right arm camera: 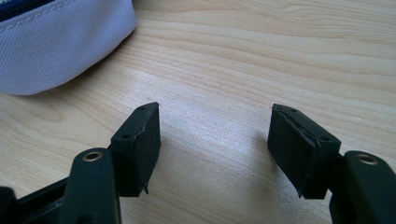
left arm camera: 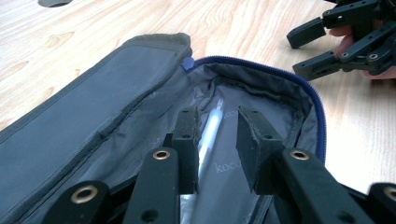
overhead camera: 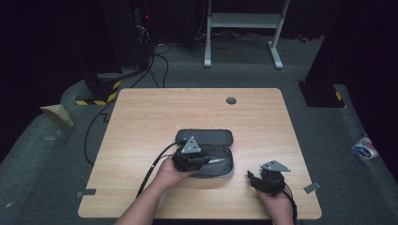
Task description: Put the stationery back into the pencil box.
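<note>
Pen (left arm camera: 208, 133) inside open pencil case (left arm camera: 93, 107) between parted left gripper (left arm camera: 217, 140) jaws; right gripper (right arm camera: 215, 140) wide, empty.

— Where have you set up?

— You're in a dim lab or test room. Your wooden table (overhead camera: 141, 112) stands on grey carpet (overhead camera: 42, 154), a dark equipment rack (overhead camera: 122, 33) with trailing cables (overhead camera: 159, 61) behind it.

— Anything else telling?

— Hazard-striped tape (overhead camera: 101, 96) at the rack's base, and a white metal stand (overhead camera: 244, 23) beyond.
</note>
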Motion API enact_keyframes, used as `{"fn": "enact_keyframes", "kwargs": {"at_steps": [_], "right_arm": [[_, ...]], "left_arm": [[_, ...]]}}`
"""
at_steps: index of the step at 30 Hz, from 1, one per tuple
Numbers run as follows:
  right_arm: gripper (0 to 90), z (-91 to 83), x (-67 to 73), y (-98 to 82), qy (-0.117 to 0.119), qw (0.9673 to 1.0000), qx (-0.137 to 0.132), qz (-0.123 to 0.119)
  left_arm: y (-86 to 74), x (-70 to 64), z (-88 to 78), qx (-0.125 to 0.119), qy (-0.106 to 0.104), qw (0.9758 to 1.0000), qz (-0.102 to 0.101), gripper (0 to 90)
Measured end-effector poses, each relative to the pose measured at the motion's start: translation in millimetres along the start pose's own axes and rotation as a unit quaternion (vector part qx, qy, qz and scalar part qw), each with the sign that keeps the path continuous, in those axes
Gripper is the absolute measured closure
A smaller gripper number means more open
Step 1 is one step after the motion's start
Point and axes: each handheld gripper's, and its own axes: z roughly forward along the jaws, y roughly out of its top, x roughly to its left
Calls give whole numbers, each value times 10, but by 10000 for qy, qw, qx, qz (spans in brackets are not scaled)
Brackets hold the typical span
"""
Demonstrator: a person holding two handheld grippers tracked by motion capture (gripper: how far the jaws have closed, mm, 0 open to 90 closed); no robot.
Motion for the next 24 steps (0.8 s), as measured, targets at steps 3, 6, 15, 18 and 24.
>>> {"fn": "enact_keyframes", "kwargs": {"at_steps": [3, 6, 15, 18, 24], "right_arm": [[344, 0, 0, 0, -1, 10000, 0, 1], [344, 0, 0, 0, 2, 10000, 0, 2], [344, 0, 1, 0, 1, 10000, 0, 3], [345, 0, 1, 0, 0, 10000, 1, 2], [344, 0, 2, 0, 2, 10000, 0, 4]], "left_arm": [[-18, 18, -28, -63, 64, 9999, -70, 677], [-35, 34, -52, -90, 120, 9998, -114, 668], [-73, 60, -113, -175, 260, 9991, -274, 610], [-91, 59, -137, -217, 307, 9988, -310, 570], [-107, 72, -188, -279, 479, 9977, -387, 460]]}}
